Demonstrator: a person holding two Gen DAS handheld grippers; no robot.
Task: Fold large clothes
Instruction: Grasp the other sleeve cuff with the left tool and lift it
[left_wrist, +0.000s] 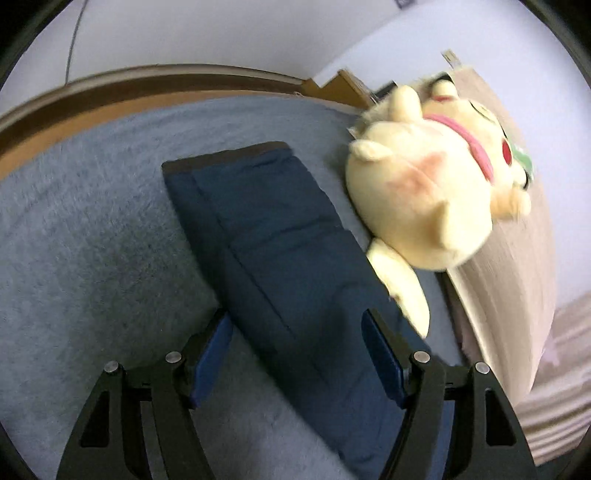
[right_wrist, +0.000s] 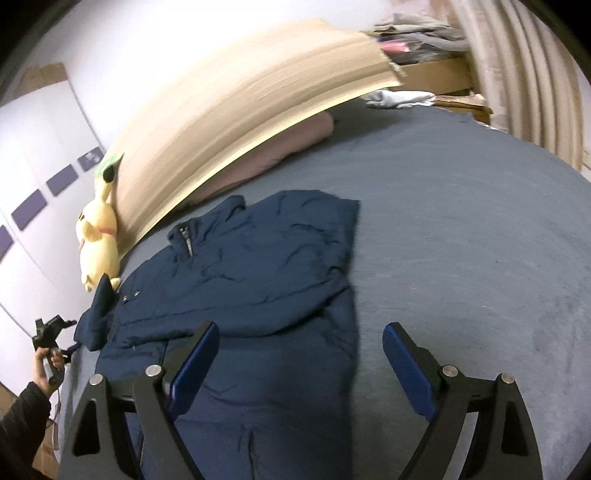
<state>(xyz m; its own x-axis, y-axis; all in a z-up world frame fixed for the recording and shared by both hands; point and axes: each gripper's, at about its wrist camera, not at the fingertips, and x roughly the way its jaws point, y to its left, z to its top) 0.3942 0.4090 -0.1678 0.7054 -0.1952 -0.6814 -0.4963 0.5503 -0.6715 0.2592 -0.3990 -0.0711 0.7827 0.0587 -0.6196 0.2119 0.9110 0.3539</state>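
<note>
A navy padded jacket (right_wrist: 258, 266) lies spread on the grey-blue bed cover (right_wrist: 461, 240), with one sleeve folded across its body. In the left wrist view its other sleeve (left_wrist: 266, 236) stretches away over the cover, dark cuff at the far end. My left gripper (left_wrist: 295, 332) hovers above the sleeve's near part; its blue pads (left_wrist: 210, 358) stand wide and press on nothing. A hand holds the left gripper (right_wrist: 72, 335) at the bed's left side. My right gripper (right_wrist: 301, 332) is open over the jacket's lower right part, empty.
A cream plush toy (left_wrist: 424, 184) leans on the beige headboard (right_wrist: 240, 110), right beside the sleeve. A pink pillow (right_wrist: 288, 147) lies under the headboard. A white cloth (right_wrist: 399, 98), a clothes pile (right_wrist: 417, 29) and a curtain (right_wrist: 528, 74) are at the far end. A wooden bed frame (left_wrist: 110, 88) edges the cover.
</note>
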